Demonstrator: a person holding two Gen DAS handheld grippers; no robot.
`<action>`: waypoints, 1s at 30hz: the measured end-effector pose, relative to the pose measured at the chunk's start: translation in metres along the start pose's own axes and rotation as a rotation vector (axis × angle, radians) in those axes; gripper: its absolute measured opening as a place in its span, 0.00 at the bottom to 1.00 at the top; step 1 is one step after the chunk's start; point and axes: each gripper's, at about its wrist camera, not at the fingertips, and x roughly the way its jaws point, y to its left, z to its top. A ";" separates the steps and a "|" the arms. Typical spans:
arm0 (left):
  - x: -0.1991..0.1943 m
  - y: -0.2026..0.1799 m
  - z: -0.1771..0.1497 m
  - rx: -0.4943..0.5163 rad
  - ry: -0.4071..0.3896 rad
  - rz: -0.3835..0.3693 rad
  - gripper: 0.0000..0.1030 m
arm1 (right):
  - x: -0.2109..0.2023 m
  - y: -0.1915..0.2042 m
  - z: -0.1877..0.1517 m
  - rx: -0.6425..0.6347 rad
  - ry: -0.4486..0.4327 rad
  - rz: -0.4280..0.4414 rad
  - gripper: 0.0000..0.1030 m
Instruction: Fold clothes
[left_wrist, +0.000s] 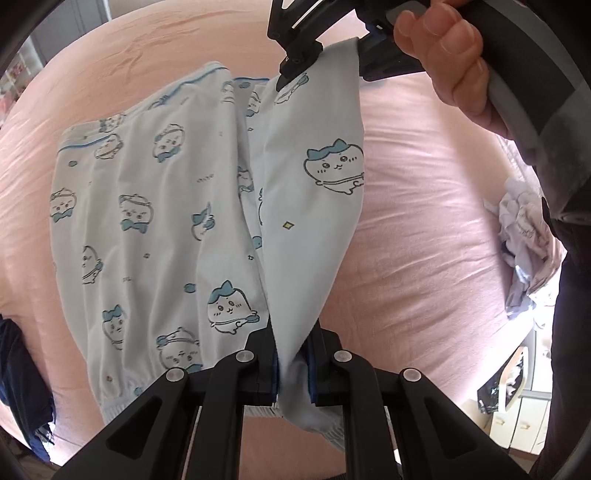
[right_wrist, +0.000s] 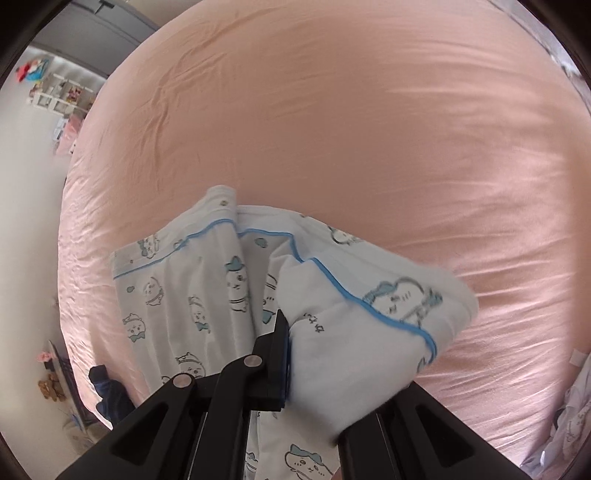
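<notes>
both grippers pinch one edge of the pants (left_wrist: 155, 206), lifted over the rest lying on the bed (left_wrist: 424, 206): left gripper (left_wrist: 290, 365) at bottom centre, right gripper (left_wrist: 325, 55) at top. uneven carrying would likely skew the fold, and a thin pinch could slip.

Pyjama trousers (left_wrist: 155, 206): spread on the bed (left_wrist: 424, 192), centre-left of the left wrist view.
Lifted leg: strung between left gripper (left_wrist: 291, 369), bottom centre, and right gripper (left_wrist: 325, 59), top centre.
Crumpled clothes (left_wrist: 524, 251): right edge, on the bed.
Dark garment (left_wrist: 22, 380): lower left, at the bed's edge.
</notes>
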 end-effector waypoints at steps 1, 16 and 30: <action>-0.004 0.007 0.012 -0.003 -0.004 -0.006 0.09 | -0.002 0.007 0.000 -0.014 -0.001 -0.013 0.00; -0.029 0.060 0.004 -0.098 -0.030 -0.143 0.09 | -0.030 0.043 -0.060 -0.151 -0.044 -0.128 0.00; -0.010 0.101 0.006 -0.198 -0.043 -0.274 0.09 | -0.019 0.128 -0.081 -0.416 -0.127 -0.415 0.00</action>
